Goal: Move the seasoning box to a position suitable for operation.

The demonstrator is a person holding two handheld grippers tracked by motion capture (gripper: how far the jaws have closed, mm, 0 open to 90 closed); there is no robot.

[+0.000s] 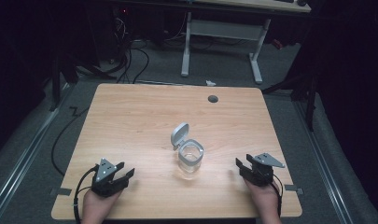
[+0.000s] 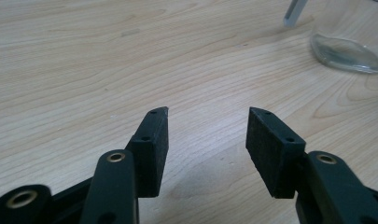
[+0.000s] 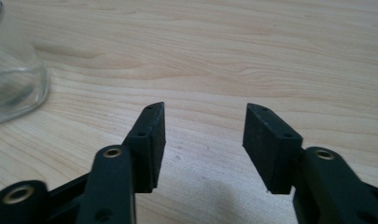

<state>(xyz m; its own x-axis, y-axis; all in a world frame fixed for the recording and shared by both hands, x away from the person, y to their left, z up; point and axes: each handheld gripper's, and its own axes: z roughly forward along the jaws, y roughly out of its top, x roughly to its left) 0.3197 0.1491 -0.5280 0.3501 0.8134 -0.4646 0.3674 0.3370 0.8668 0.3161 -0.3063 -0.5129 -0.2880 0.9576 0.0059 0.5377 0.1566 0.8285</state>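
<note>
A clear glass jar point(image 1: 191, 159) with a grey hinged lid point(image 1: 178, 134) flipped up stands near the middle front of the wooden table point(image 1: 144, 116). My left gripper point(image 1: 125, 171) rests at the front left, open, with nothing between its jaws. My right gripper point(image 1: 240, 164) rests at the front right, also open and empty. In the left gripper view, the left gripper point(image 2: 208, 112) points over bare wood, with the jar's base point(image 2: 345, 52) at the upper right. From the right gripper point(image 3: 204, 106), the jar point(image 3: 11, 88) shows at the left edge.
A small grey grommet point(image 1: 213, 98) sits in the table near the far edge. Beyond the table, on the carpeted floor, stand a white desk frame point(image 1: 221, 42) and loose cables point(image 1: 130, 60). Bare wood lies around the jar on all sides.
</note>
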